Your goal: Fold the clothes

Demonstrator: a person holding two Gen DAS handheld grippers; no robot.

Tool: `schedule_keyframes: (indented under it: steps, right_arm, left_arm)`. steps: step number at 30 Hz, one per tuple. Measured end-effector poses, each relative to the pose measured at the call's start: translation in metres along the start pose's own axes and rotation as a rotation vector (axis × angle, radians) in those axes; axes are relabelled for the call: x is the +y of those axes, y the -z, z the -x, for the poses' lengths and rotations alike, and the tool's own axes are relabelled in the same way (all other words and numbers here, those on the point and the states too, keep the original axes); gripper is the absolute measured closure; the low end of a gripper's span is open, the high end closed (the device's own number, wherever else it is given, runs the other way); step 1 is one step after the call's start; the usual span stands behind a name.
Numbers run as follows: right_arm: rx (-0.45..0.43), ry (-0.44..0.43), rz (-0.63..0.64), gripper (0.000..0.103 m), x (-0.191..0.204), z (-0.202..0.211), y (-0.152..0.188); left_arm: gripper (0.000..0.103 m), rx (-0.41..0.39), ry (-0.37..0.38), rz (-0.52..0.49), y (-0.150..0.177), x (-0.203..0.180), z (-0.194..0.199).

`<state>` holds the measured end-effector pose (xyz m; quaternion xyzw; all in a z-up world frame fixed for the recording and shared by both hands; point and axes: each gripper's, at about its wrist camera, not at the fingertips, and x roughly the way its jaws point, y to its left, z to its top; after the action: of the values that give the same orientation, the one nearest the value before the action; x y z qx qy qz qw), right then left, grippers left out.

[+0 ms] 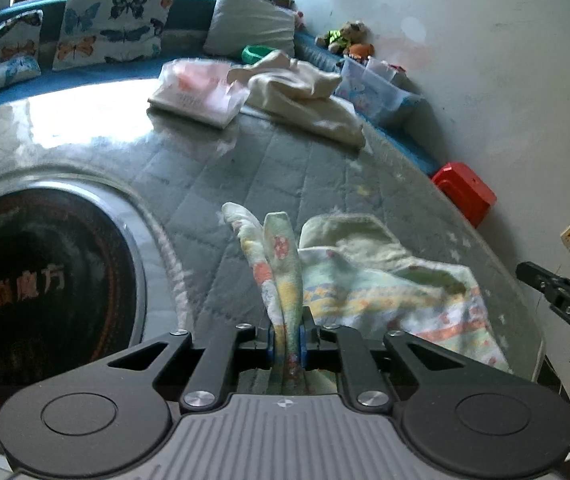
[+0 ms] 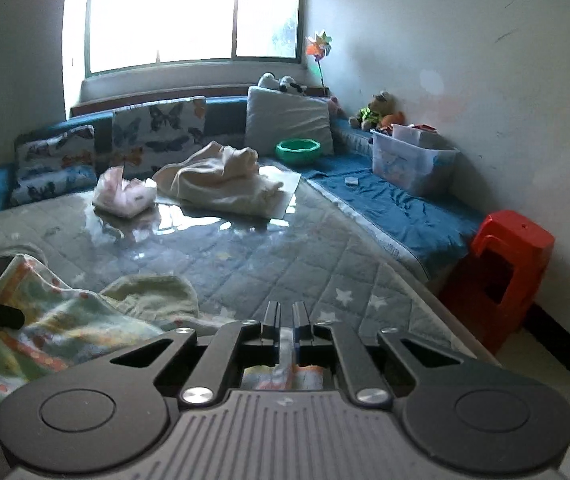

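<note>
1. Left gripper (image 1: 287, 338) clenched on bunched towel (image 1: 365, 280) edge
2. Right gripper (image 2: 286, 334) nearly closed, seemingly pinching towel beneath
3. Towel draped over table (image 1: 245, 168) near edge
4. Risk: uneven pull, crooked fold, possible slide off

Patterned pastel garment (image 1: 385, 292): soft fabric, pale green and yellow with orange and blue print. Lies crumpled on the quilted grey surface (image 1: 245, 168), one bunched edge raised upright in a narrow fold, pale lining exposed.
</note>
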<state>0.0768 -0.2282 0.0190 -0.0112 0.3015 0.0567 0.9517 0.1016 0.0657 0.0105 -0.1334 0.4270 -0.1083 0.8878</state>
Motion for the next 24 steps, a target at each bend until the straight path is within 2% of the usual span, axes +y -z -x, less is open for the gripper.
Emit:
schedule_keyframes:
  steps: [6,9,12,14,16,19,21,23,24]
  right_arm:
    - [0.013,0.054,-0.003,0.093,0.014,0.013,0.001]
    - [0.023,0.041,-0.011,0.086,0.022,0.015,0.009]
    - [0.033,0.028,-0.019,0.075,0.030,0.017,0.018]
    - [0.041,0.018,-0.019,0.059,0.035,0.018,0.024]
    - [0.057,-0.001,-0.003,0.057,0.041,0.017,0.031]
    - [0.073,-0.035,0.015,0.041,0.045,0.015,0.039]
    - [0.079,-0.065,0.020,0.039,0.044,0.013,0.043]
    - [0.077,-0.098,0.020,0.029,0.042,0.011,0.046]
    - [0.072,-0.109,0.027,0.028,0.042,0.010,0.047]
  left_arm:
    - [0.091,0.033,0.027,-0.012,0.003,0.008,-0.003]
    - [0.091,0.038,0.028,-0.049,0.000,0.002,-0.001]
    - [0.091,0.033,0.017,-0.085,-0.002,-0.006,0.001]
    - [0.091,0.029,-0.008,-0.106,0.000,-0.009,0.001]
    - [0.091,0.029,-0.028,-0.111,0.003,-0.010,0.001]
    - [0.088,0.028,-0.052,-0.104,0.007,-0.010,0.000]
    - [0.088,0.025,-0.069,-0.104,0.010,-0.012,0.001]
    - [0.086,0.018,-0.090,-0.109,0.012,-0.014,0.003]
    - [0.085,0.012,-0.102,-0.108,0.013,-0.015,0.004]
